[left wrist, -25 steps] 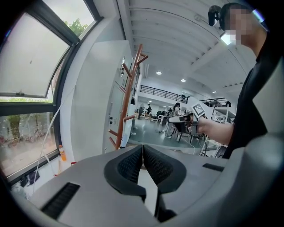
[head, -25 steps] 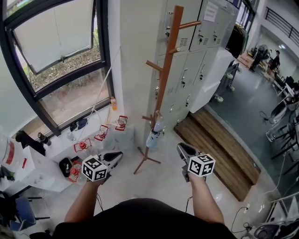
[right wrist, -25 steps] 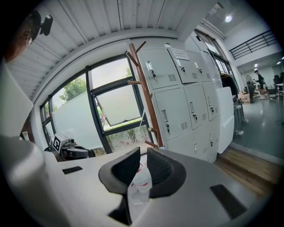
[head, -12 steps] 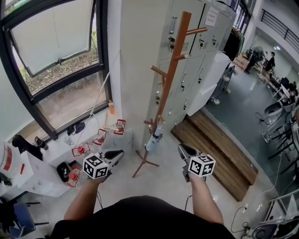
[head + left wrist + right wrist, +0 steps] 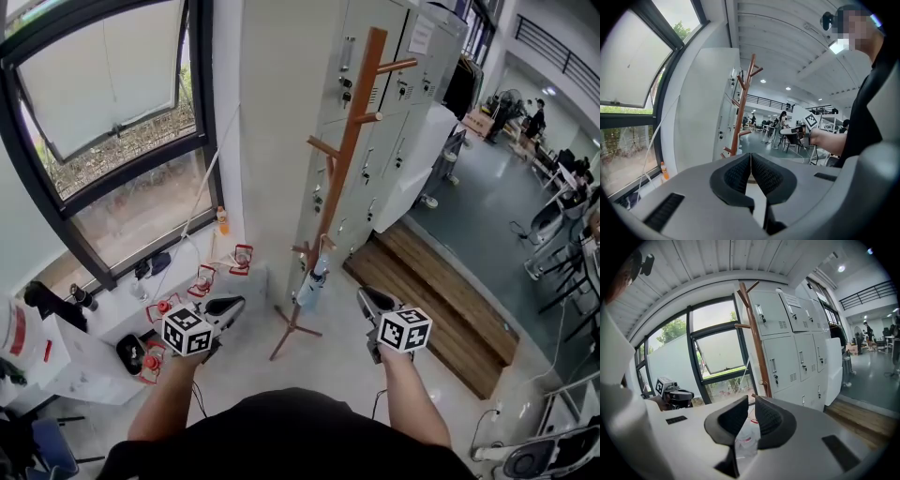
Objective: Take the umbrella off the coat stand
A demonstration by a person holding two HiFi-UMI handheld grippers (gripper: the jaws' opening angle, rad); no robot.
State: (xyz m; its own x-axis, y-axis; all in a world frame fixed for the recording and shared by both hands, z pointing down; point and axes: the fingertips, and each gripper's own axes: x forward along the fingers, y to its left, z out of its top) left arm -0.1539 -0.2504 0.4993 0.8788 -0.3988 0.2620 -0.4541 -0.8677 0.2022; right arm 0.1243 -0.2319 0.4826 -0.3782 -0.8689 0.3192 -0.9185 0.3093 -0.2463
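over the last second both hands have crept slightly toward the coat stand (image 5: 349,141), where the umbrella (image 5: 312,281) hangs untouched from a low peg against its pole. the left gripper (image 5: 230,305) has its tongs pressed together, the right gripper (image 5: 364,298) slightly spread (both empty), both short of the stand, so the reach remains.

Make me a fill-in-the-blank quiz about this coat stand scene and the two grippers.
The coat stand holding the folded umbrella is made of ____.
Grey metal ____ stand right behind it.
The left gripper has its jaws ____.
The right gripper, jaws slightly apart, holds ____.
Missing words: wood; lockers; shut; nothing.
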